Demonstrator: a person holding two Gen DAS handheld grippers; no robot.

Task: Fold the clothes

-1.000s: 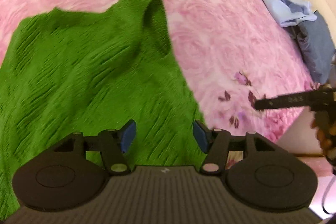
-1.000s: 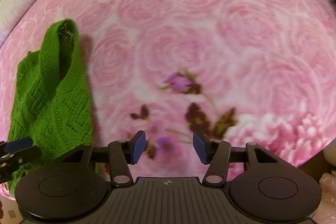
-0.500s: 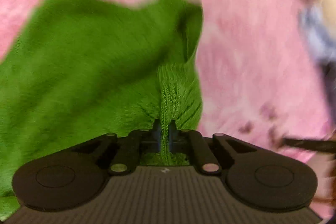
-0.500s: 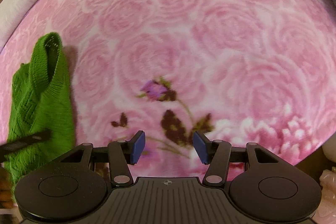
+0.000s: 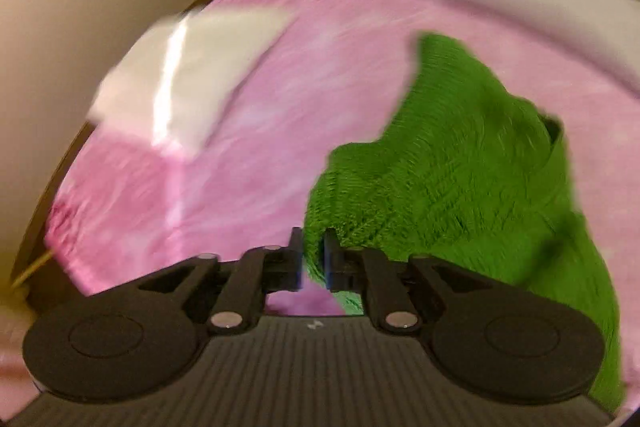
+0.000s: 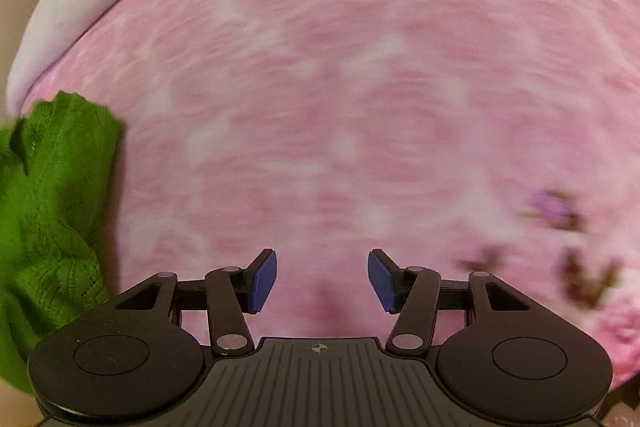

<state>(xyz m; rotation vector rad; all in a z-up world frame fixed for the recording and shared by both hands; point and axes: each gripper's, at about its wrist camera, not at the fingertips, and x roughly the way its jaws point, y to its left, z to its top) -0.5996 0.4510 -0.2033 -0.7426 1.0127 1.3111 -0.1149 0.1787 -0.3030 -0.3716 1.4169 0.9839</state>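
Left gripper (image 5: pixel 312 259) clamped tight on an edge of the green knit top (image 5: pixel 460 179), rest trailing off to its right over the pink blanket (image 5: pixel 260 147); right gripper (image 6: pixel 322 281) spread wide, nothing in it, top (image 6: pixel 52 219) bunched off to its left

Coarse green knit garment (image 5: pixel 472 183); soft, plush pink blanket (image 6: pixel 360 87); matt black plastic left claw (image 5: pixel 313 259)
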